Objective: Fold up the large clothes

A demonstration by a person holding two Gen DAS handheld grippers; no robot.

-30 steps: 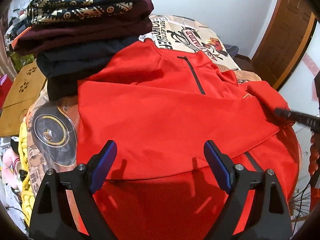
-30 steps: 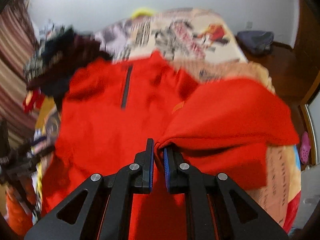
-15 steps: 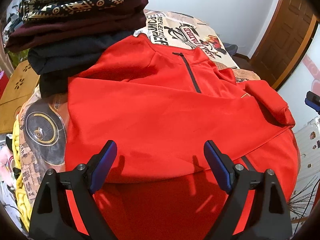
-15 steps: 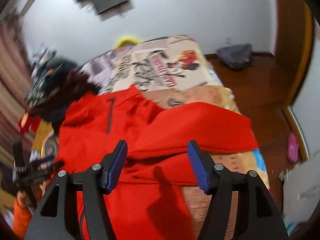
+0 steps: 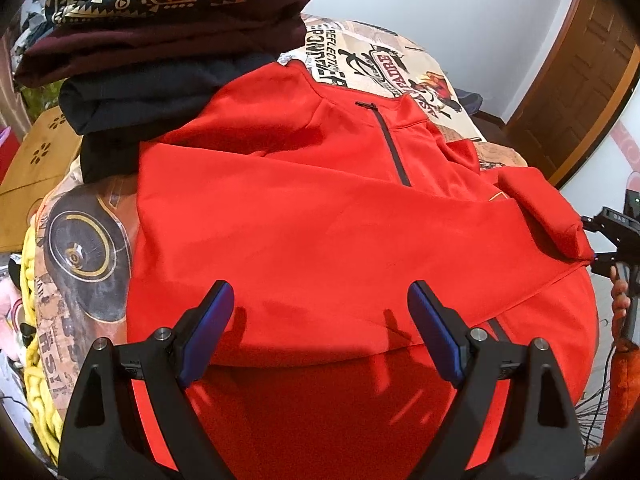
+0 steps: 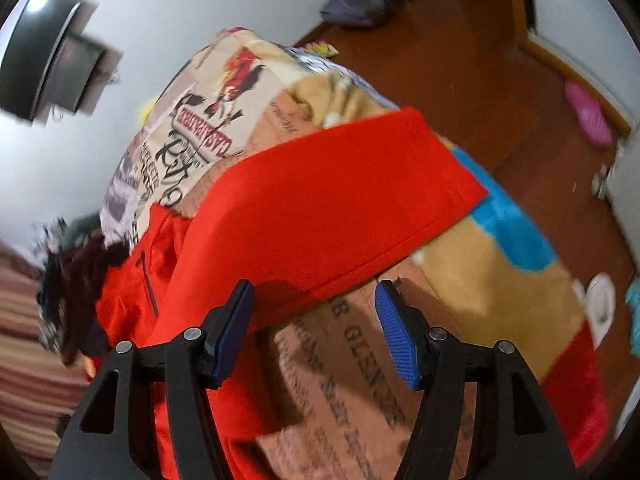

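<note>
A large red zip-neck sweater (image 5: 320,208) lies spread on the bed, with one sleeve folded across its front. My left gripper (image 5: 320,328) is open and empty, just above the sweater's lower part. My right gripper (image 6: 316,328) is open and empty, off the bed's right side, near the edge of the other red sleeve (image 6: 332,208), which lies over the blanket. The right gripper also shows at the right edge of the left wrist view (image 5: 612,240), beside the sleeve cuff.
A stack of folded dark clothes (image 5: 160,40) stands at the back left, touching the sweater's shoulder. A printed blanket (image 6: 360,360) covers the bed. Beyond it are a wooden floor (image 6: 460,40), a door (image 5: 580,72) and a wall.
My right gripper opened and let go of the red sleeve, then drew back to the right of the bed. The left gripper stayed open and moved slightly closer over the sweater.
</note>
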